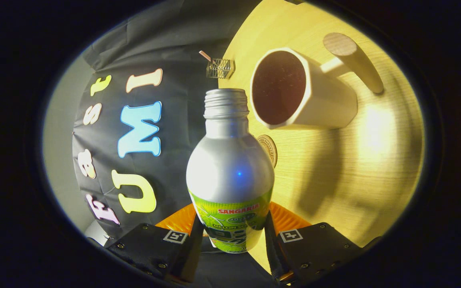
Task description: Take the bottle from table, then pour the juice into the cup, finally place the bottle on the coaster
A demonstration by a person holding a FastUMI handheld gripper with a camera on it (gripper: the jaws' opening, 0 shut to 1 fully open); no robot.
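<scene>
The gripper [230, 236] is clamping the bottle [230, 172] by its lower body, both fingers pressing on it, and tipping it over so its open mouth is pointing just short of the cup [294, 92]. The cup's inside is looking dark; I cannot tell if juice is in yet. So pick-up is done, and pouring seems to be underway or about to begin. The coaster [269, 149] is lying just beside the cup, waiting for the bottle.

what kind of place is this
Probably a recording booth set up as a tabletop: a black cloth wall hangs behind a pale wooden table holding a white cup. The tool is shut on a silver bottle.
</scene>
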